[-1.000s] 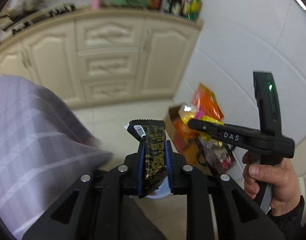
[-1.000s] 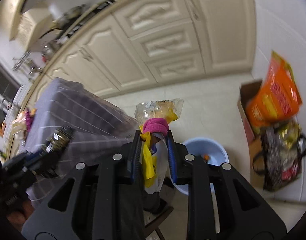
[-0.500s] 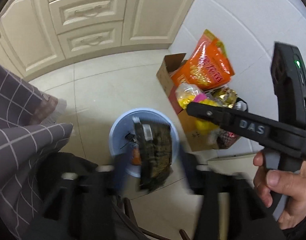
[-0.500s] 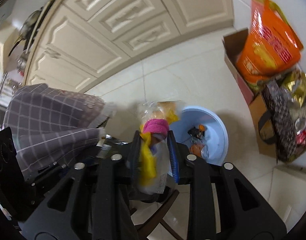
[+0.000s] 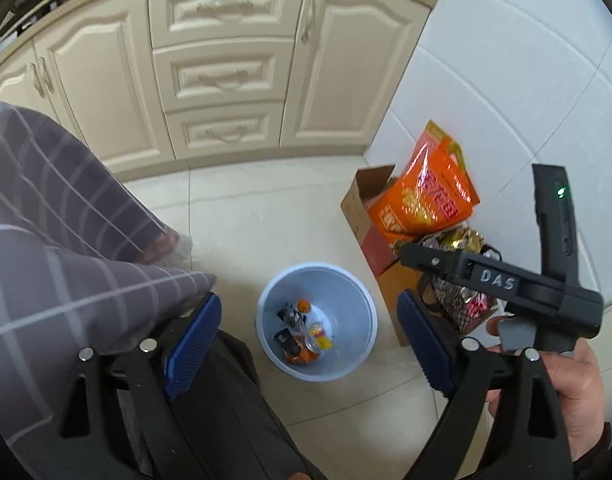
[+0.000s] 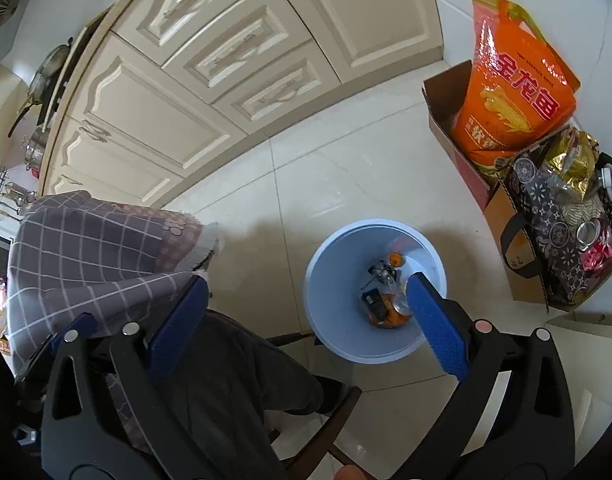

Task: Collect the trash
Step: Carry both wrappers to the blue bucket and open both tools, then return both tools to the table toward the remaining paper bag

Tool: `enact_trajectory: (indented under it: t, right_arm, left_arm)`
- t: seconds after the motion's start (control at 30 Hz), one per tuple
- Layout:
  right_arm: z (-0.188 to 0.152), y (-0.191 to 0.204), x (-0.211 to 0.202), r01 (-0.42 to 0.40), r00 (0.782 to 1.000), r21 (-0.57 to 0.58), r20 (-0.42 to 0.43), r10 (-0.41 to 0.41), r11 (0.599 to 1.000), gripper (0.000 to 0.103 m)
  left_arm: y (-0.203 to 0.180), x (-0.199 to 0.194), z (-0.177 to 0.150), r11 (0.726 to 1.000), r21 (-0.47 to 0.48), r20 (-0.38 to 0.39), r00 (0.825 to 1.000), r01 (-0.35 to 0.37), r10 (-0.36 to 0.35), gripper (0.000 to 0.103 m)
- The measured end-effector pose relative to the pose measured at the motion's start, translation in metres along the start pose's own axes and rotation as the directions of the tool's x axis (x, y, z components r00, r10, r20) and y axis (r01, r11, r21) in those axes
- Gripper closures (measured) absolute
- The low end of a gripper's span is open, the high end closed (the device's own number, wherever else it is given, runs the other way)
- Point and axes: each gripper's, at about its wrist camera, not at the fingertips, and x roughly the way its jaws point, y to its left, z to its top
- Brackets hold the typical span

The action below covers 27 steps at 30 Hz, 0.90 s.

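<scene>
A light blue bin (image 5: 362,312) stands on the tiled floor below both grippers; it also shows in the right wrist view (image 6: 326,300). Wrappers and other trash (image 5: 301,336) lie at its bottom, seen too in the right wrist view (image 6: 382,300). My left gripper (image 5: 310,340) is wide open and empty above the bin. My right gripper (image 6: 306,312) is wide open and empty above the bin; its body (image 5: 498,280) shows at the right of the left wrist view.
A cardboard box (image 6: 446,120) with an orange bag (image 6: 510,92) and a patterned bag (image 6: 562,248) of items stand right of the bin by the white wall. A grey checked tablecloth (image 5: 65,260) hangs at left. Cream cabinets (image 5: 221,76) line the back.
Both grippers tilted down over the bin and opened. The dark wrapper left the left gripper and the clear bag with pink and yellow items left the right gripper.
</scene>
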Motion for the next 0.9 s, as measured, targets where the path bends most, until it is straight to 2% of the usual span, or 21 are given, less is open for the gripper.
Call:
enact_trajectory:
  t: [0.2,0.5,0.73,0.9]
  right_arm:
    - [0.003,0.039,-0.036,-0.014,0.997,-0.069,0.074,0.019,0.998,0.006]
    - [0.009,0.107,-0.086,-0.069,0.981,-0.195,0.164,0.102,0.978,0.006]
    - [0.003,0.167,-0.108,-0.117,0.967,-0.306,0.183,0.179,0.945,0.006]
    - [-0.006,0.207,-0.115,-0.153,0.957,-0.381,0.171,0.233,0.912,0.006]
  left_arm:
    - [-0.001,-0.039,0.002,1.000,0.000,0.082,0.997,-0.006,0.006,0.015]
    - [0.013,-0.106,0.004,1.000,-0.006,0.209,0.978,-0.025,0.026,0.013]
    - [0.040,-0.168,-0.006,0.997,-0.048,0.312,0.947,-0.058,0.070,0.010]
    - [0.072,-0.208,-0.019,0.988,-0.115,0.370,0.919,-0.101,0.137,0.010]
